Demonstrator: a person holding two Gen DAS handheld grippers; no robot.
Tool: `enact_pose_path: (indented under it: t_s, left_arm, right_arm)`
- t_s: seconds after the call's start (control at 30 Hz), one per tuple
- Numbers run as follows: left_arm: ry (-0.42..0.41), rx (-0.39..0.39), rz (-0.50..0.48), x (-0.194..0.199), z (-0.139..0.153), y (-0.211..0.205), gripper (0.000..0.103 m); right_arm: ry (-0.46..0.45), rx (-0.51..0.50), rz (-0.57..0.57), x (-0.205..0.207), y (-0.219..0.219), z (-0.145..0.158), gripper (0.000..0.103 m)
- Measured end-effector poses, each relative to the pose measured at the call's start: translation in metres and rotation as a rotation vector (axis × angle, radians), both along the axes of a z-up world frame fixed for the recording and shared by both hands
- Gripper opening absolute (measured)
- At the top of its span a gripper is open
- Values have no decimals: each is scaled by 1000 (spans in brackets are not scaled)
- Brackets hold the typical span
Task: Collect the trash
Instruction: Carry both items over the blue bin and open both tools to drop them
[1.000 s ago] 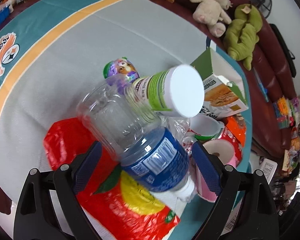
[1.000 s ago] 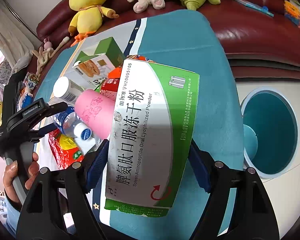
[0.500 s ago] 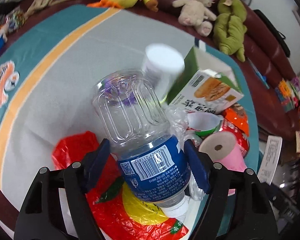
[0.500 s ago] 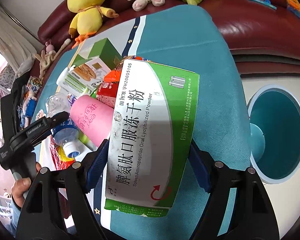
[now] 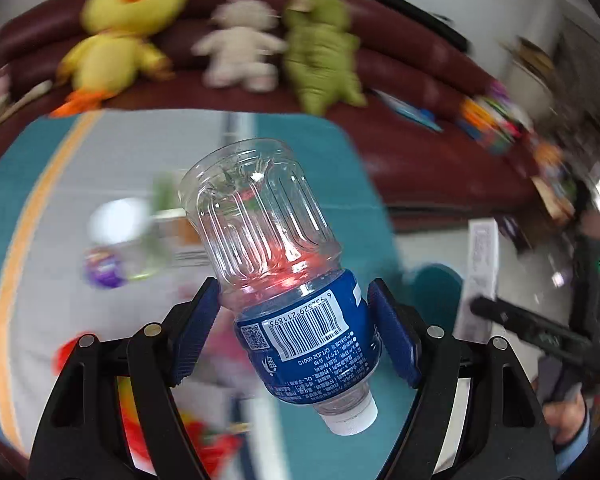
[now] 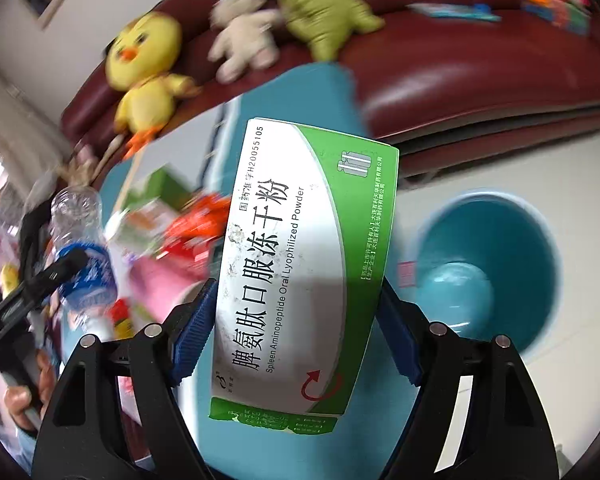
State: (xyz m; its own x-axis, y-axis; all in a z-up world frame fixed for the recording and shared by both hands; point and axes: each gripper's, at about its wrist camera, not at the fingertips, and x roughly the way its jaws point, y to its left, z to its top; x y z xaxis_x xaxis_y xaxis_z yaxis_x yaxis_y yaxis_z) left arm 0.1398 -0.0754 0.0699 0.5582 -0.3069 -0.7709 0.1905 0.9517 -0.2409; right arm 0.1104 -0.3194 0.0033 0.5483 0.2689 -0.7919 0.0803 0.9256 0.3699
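Left tool (image 5: pixel 296 332): blue pads clamped on labelled waist of bottle (image 5: pixel 276 264). Bottle clear, empty, held in air above counter (image 5: pixel 332 168); long axis along tool, slightly tilted; base away from camera, white cap toward camera.

Right tool (image 6: pixel 296 320): pads gripping both long edges of box (image 6: pixel 300 264). Box green-white, flat face to camera, long axis along tool, slightly tilted; raised just beside teal bin (image 6: pixel 500 272) on floor.

Teal-and-grey cloth-covered table (image 6: pixel 324 92) (blurred) under heaped wrappers (image 6: pixel 196 224), green carton (image 6: pixel 156 188)
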Motion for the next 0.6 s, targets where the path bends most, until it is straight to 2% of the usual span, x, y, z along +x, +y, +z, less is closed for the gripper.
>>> enact_pose_path:
  t_s: [0.13,0.27,0.47,0.6]
  left_arm:
    - [27,7,-162,8,-12,-83,76]
    - [103,32,-321,21,-44,-169,76]
    - [212,87,-452,37,-101,-253,76]
    - [266,129,-480,47,-135,-278,77]
  right_arm:
    - [14,-25,-162,-15,-80,-4,73]
    - [48,-30,-277,-30,-143,-21,73]
    - [128,12,-324,-33,-186,-61,73]
    - [157,24,-327,-31,-199,-77,73]
